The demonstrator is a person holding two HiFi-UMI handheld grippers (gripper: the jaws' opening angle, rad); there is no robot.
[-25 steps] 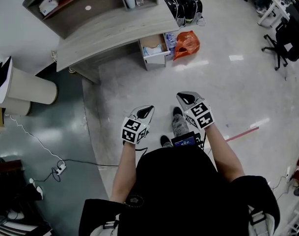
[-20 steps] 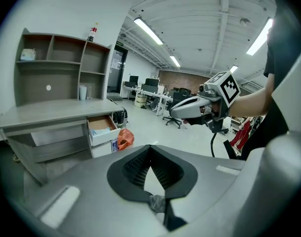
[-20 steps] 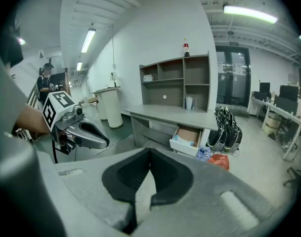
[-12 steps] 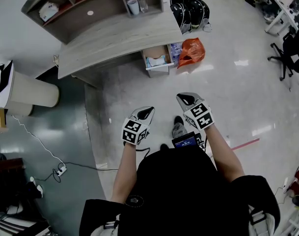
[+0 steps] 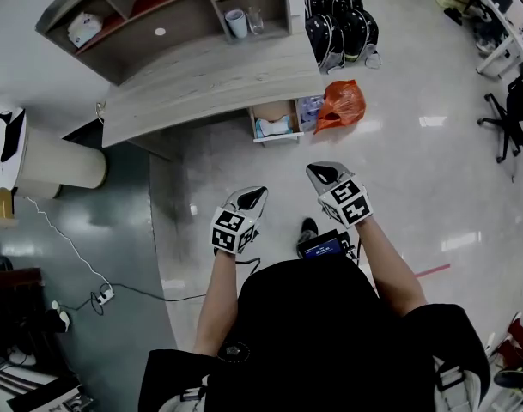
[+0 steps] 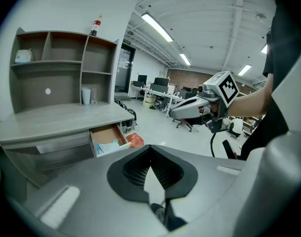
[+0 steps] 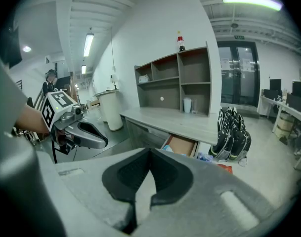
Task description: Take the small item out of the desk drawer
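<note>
Desk drawer (image 5: 274,120): pulled open at upper centre of the head view, under the grey desk (image 5: 209,80); pale blue-and-white contents, the small item not told apart among them. Orange bag (image 5: 341,104): on the floor just right of it. Left gripper (image 5: 253,196) and right gripper (image 5: 322,173): mid-frame, well apart from the drawer, jaws closed together on nothing.
</note>
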